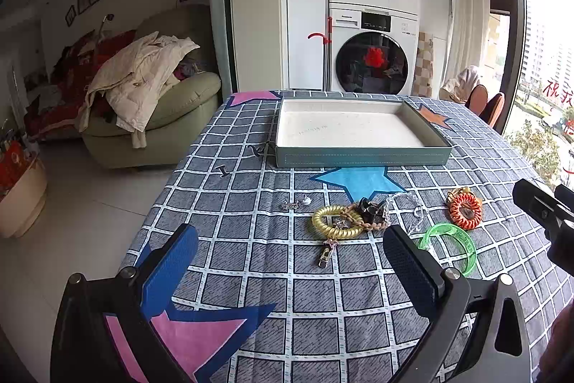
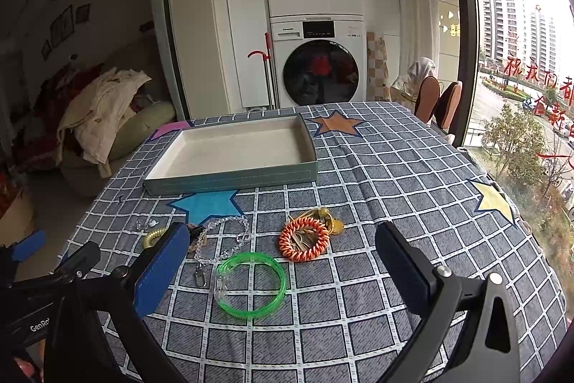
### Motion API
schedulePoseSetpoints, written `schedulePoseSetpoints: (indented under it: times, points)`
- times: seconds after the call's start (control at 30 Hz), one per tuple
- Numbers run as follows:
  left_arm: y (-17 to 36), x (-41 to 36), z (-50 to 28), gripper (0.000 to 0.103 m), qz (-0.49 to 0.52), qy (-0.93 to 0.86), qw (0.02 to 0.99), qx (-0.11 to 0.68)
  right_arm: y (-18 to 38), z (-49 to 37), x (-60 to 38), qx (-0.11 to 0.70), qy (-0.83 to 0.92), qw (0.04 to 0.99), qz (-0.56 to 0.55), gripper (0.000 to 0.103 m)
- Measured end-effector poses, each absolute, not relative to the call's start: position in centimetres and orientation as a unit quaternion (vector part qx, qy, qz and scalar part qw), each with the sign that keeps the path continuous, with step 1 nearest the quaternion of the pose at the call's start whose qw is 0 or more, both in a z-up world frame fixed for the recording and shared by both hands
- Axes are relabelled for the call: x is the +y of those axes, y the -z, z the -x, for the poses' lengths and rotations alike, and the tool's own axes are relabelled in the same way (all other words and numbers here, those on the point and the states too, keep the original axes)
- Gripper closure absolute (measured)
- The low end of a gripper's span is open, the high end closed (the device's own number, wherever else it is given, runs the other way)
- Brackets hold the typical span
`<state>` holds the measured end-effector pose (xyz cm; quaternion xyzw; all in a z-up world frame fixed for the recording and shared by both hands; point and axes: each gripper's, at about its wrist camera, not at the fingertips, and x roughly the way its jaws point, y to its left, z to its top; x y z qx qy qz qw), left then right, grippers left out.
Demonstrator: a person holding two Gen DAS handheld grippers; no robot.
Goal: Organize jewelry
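Note:
A teal tray with a white lining [image 1: 358, 157] [image 2: 229, 176] stands empty at the far side of the checked tablecloth. In front of it lie a yellow coil hair tie [image 1: 332, 221] [image 2: 154, 237], a braided band with a dark clip [image 1: 366, 209], a clear bead chain [image 1: 412, 203] [image 2: 229, 232], an orange coil hair tie [image 1: 466, 210] [image 2: 305, 239], a green bangle [image 1: 453, 246] [image 2: 251, 286] and a small silver earring [image 1: 296, 202] [image 2: 145, 224]. My left gripper [image 1: 290, 261] is open, just short of the yellow tie. My right gripper [image 2: 283, 261] is open around the green bangle's spot, above the cloth.
Two small dark clips [image 1: 258, 150] [image 1: 222, 170] lie left of the tray. The table edge drops off on the left toward a sofa [image 1: 154, 117]. A stacked washer and dryer [image 1: 373, 56] stand behind. Chairs [image 2: 437, 103] and a window are on the right.

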<state>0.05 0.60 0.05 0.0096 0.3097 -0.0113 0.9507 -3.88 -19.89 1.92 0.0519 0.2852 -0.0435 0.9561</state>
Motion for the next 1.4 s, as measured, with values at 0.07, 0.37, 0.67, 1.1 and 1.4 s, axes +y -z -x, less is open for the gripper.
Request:
schedulePoseSetpoints:
  times: [0.07,0.37,0.67,1.1,1.4]
  points:
    - [0.0,0.7,-0.2,0.000,-0.009,0.012,0.950,0.313,-1.8,3.8,-20.0,0.287,0.044,0.955,-0.053,0.000]
    - [1.1,0.8,-1.4,0.000,-0.020,0.012,0.940,0.340,-1.2,3.6,-20.6,0.304,0.044,0.950,-0.059,0.000]
    - [3.9,0.9,-4.0,0.000,-0.038,0.063,0.910,0.408,1.9,2.2,-21.8,0.385,0.052,0.919,-0.066,0.000]
    - [6.1,-0.4,-7.1,0.004,-0.035,0.100,0.884,0.456,4.8,-0.1,-22.2,0.459,0.047,0.884,-0.079,0.002]
    - [6.5,-2.4,-7.6,0.037,-0.060,0.131,0.874,0.463,6.3,-1.8,-21.0,0.495,0.030,0.866,-0.065,0.032]
